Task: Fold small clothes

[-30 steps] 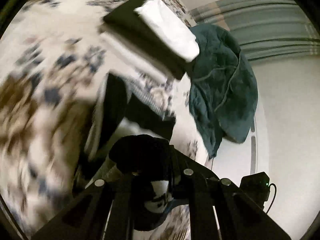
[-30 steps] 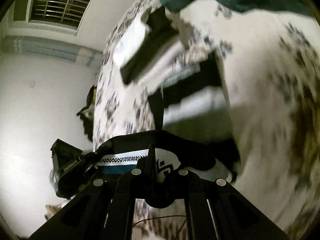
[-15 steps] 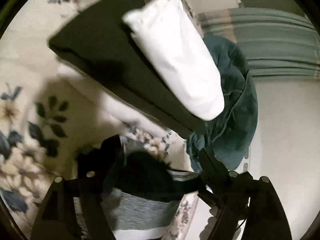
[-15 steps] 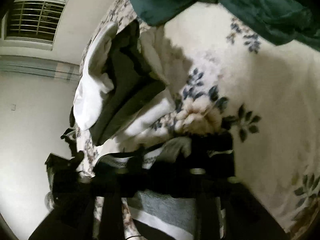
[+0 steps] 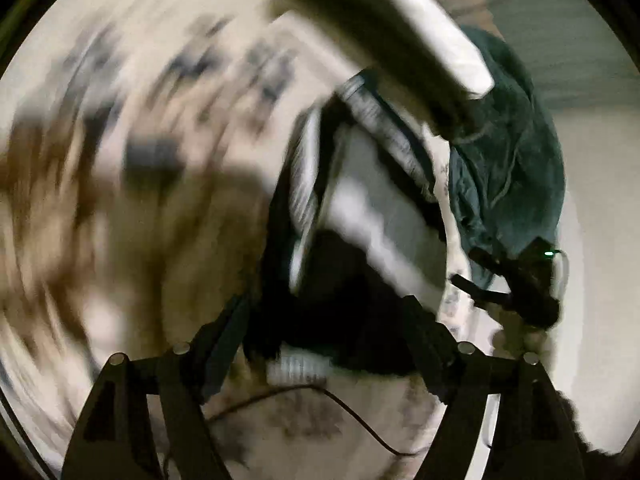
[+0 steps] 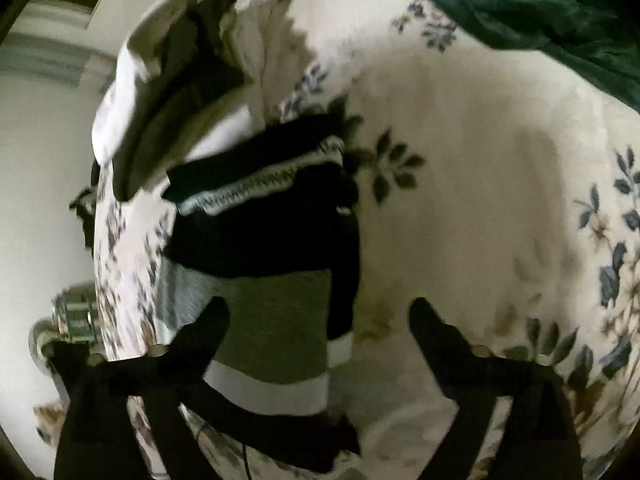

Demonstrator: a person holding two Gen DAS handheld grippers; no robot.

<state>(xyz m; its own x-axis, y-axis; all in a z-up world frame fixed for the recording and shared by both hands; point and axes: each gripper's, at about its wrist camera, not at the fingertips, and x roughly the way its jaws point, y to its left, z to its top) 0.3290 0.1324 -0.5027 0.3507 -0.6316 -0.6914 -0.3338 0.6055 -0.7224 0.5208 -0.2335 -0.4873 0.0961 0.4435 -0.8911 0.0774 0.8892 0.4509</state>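
Released since before, striped socks (image 6: 272,280) lie on floral bedsheet (image 6: 480,200) — left gripper (image 5: 328,320), right gripper (image 6: 320,316) both spread.

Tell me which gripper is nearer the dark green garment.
Right. The right gripper hangs over the black striped garment, which lies between it and the dark green garment. In the left view, the left gripper sits farther left of it.

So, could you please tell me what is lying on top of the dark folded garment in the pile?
A folded white garment lies on the dark folded garment; what lies beneath is mostly covered.
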